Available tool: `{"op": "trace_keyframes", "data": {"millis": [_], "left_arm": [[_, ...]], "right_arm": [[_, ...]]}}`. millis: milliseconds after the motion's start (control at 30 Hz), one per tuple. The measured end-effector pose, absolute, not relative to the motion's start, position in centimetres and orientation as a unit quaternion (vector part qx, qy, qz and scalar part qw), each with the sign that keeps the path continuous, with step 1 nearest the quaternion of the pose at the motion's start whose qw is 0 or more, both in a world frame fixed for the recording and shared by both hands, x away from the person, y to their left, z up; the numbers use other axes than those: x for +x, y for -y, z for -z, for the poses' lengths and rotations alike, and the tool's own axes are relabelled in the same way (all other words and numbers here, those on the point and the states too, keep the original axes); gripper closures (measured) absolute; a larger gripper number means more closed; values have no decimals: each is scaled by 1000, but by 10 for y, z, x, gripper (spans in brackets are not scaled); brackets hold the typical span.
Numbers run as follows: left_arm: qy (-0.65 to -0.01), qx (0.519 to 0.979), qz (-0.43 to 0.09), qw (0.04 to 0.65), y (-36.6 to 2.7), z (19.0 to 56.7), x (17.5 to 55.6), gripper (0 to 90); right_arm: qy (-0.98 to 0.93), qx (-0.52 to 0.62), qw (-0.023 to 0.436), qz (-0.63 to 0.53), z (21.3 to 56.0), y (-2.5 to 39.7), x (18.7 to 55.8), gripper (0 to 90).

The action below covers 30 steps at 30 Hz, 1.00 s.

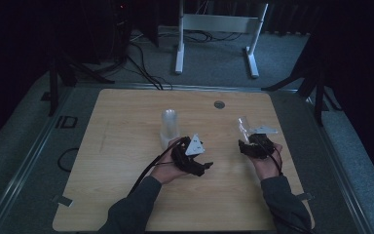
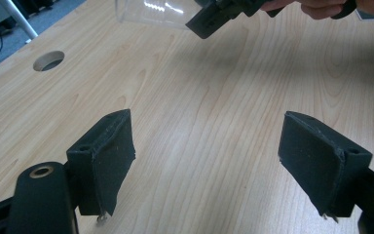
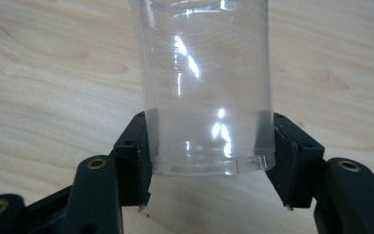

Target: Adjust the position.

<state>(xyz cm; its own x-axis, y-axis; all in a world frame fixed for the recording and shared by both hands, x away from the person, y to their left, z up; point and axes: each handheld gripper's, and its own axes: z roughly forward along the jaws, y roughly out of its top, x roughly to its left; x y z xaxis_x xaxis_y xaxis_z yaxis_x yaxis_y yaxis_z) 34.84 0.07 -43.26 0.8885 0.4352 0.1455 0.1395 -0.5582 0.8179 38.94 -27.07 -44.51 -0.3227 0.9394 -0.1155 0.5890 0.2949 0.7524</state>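
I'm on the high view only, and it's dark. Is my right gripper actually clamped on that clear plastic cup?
Observer: Yes. In the right gripper view, the right gripper has both black pads pressed against the walls of the clear plastic cup, near its closer end.
Operator: Anything in the left gripper?
Observer: No. The left gripper is open, with bare light wooden table between its jaws.
Operator: Which way does it face?
Observer: Toward the right gripper and its cup, with the round hole in the tabletop off to one side.

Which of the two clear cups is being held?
The clear cup on the right, clamped in the right gripper. The stacked cups stand free by the open left gripper.
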Motion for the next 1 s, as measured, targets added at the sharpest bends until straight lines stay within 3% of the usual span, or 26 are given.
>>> {"op": "trace_keyframes", "data": {"millis": [1000], "left_arm": [[-195, 842, -177, 470, 4, 427, 357, 219]], "right_arm": [[-685, 508, 356, -382, 441, 264, 383, 418]]}}
